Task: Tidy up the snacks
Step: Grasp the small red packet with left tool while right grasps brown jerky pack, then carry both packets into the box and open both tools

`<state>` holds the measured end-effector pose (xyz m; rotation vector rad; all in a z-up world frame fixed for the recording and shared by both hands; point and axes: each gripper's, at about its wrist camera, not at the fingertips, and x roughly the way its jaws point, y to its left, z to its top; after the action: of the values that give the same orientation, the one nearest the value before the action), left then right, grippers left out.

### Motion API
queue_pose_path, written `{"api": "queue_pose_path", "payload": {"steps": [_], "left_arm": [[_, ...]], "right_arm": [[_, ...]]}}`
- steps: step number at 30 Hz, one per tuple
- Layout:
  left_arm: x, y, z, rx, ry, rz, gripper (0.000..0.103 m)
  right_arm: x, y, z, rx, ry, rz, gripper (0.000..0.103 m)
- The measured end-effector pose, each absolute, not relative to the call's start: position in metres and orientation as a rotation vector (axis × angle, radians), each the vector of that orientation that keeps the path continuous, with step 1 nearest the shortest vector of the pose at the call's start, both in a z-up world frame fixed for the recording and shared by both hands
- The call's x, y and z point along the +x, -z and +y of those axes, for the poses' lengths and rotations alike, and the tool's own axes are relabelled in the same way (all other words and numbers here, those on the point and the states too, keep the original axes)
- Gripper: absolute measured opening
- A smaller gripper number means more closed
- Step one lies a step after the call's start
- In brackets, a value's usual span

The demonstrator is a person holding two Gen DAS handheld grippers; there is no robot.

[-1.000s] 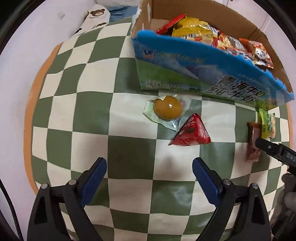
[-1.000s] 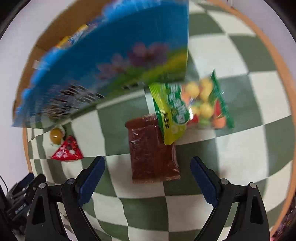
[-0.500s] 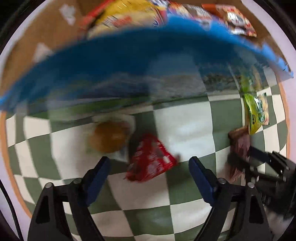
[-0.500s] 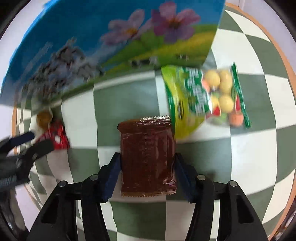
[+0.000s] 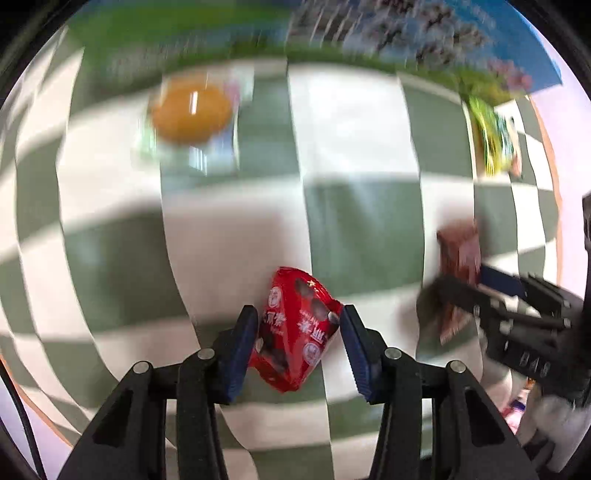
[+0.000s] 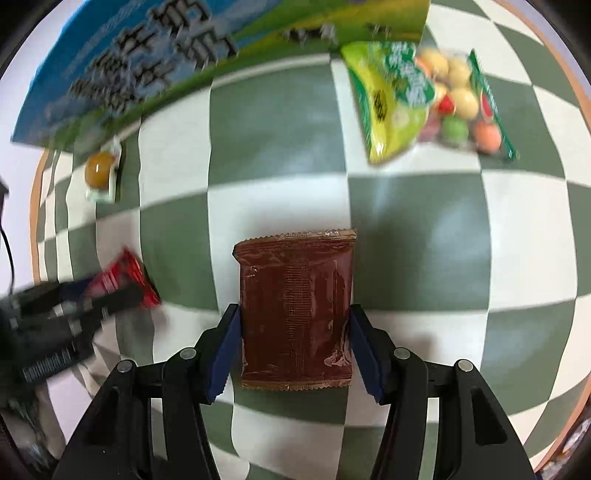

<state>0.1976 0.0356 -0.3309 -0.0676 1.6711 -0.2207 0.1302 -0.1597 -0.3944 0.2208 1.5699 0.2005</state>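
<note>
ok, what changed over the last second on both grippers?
Both came down from open hover onto snacks. The right gripper shut on the brown packet. The left gripper dropped to the red packet, and its jaws are closing with the packet between them. The egg snack, green candy bag and box stay where they were on the checked cloth.

The printed box [image 5: 369, 33] is smeared and cut off at the top edge, its lettering unreadable. The orange snack [image 5: 190, 107] and green bag [image 5: 491, 140] blur badly, and the brown packet [image 5: 458, 254] is partly hidden behind the right gripper [image 5: 480, 295].
</note>
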Motion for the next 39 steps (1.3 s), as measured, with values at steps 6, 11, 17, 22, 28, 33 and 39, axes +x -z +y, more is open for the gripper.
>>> {"api": "queue_pose_path", "payload": {"steps": [6,11,17,22,28,33,39], "left_arm": [[0.194,0.361,0.054,-0.275,0.296,1.766,0.061],[0.195,0.362,0.046,-0.194,0.305,1.769,0.058],[0.185,0.346,0.03,-0.081,0.26,1.747,0.042],[0.191,0.319,0.026,-0.109,0.288,1.709,0.04],[0.202,0.271,0.021,-0.169,0.349,1.623,0.038],[0.24,0.22,0.018,-0.213,0.395,1.522,0.036],[0.264,0.246,0.019,-0.146,0.476,1.586,0.056]], "right_arm": [[0.132,0.407,-0.151,0.245,-0.2,1.611,0.066],[0.134,0.414,-0.144,0.21,-0.201,1.625,0.068],[0.142,0.415,-0.14,0.128,-0.205,1.615,0.06],[0.134,0.408,-0.142,0.187,-0.232,1.592,0.059],[0.13,0.371,-0.144,0.288,-0.29,1.522,0.059],[0.145,0.314,-0.145,0.317,-0.332,1.417,0.059],[0.168,0.294,-0.154,0.303,-0.312,1.377,0.059]]}}
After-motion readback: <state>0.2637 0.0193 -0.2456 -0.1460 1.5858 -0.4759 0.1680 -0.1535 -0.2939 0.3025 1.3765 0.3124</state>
